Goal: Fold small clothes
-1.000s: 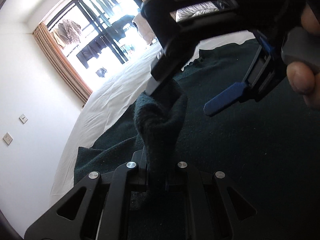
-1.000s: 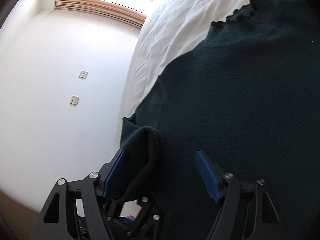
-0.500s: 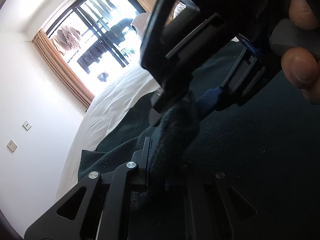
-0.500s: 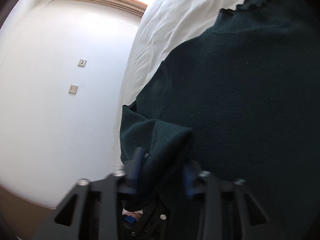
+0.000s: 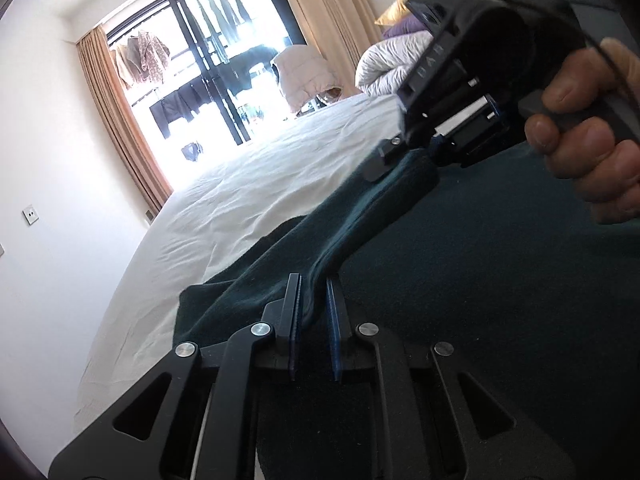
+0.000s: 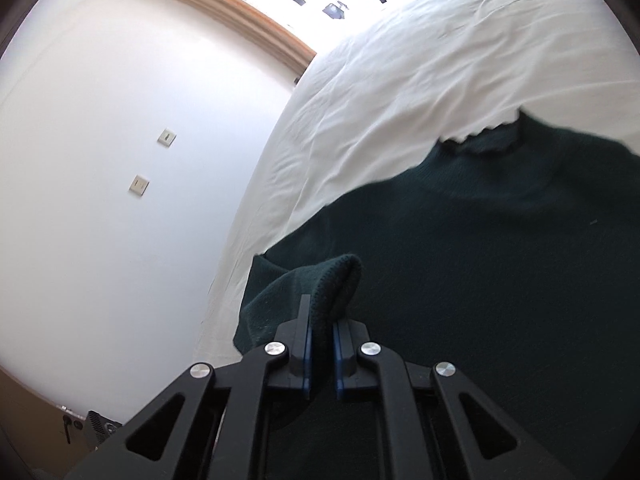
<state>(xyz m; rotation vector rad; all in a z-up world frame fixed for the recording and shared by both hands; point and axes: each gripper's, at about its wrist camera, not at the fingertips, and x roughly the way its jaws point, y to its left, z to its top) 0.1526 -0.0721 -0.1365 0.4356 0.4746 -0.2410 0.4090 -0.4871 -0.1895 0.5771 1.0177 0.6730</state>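
A dark green knit sweater [image 6: 500,248] lies spread on a white bed; its scalloped collar [image 6: 488,136] points toward the far side. My left gripper [image 5: 314,300] is shut on the sweater's sleeve [image 5: 352,224], which stretches taut from it up to my right gripper [image 5: 404,160]. In the right wrist view my right gripper [image 6: 321,326] is shut on the sleeve's cuff end [image 6: 336,280], lifted above the sweater's body.
The white bed sheet [image 5: 248,200] runs toward a bright window with brown curtains [image 5: 116,120]. A bundled white duvet [image 5: 384,64] lies at the far end. A white wall with two switch plates [image 6: 140,184] borders the bed's left edge.
My right gripper closed on the sleeve's cuff, then pulled away from my left gripper. The sleeve went from a bunched clump to a taut band between the two grippers.
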